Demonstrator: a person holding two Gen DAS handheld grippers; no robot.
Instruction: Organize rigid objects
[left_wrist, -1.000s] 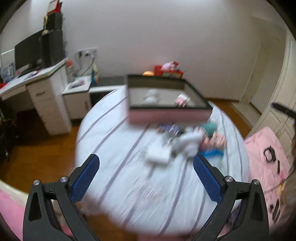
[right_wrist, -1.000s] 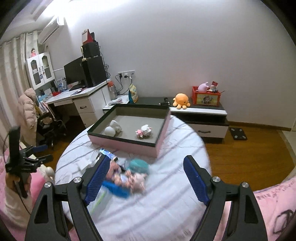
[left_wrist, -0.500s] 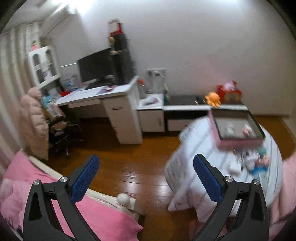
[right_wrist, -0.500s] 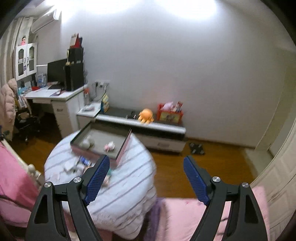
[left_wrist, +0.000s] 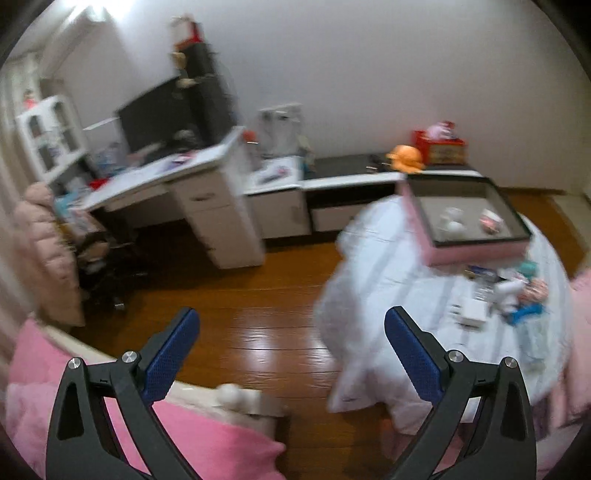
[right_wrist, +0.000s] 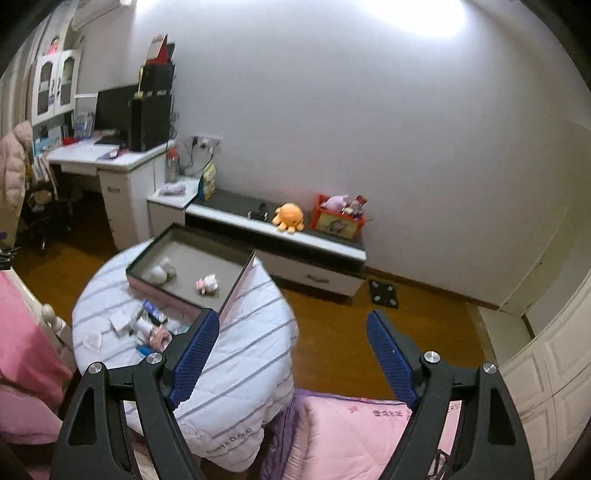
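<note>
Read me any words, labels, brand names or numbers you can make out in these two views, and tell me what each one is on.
Table cover, lower hem: small upside-down lettering, too distorted to read for certain.
Pink blanket: a short printed row, too small to read.
Red box on the low cabinet: a picture on its front, no readable words.
Yellow bag by the wall sockets: print too small.
Left wrist view: blurred, nothing readable.

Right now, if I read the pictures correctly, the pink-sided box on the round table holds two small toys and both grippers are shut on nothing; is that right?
Not quite. The box does hold two small toys, but the left gripper and right gripper are open, each with empty jaws, as each wrist view shows.
</note>
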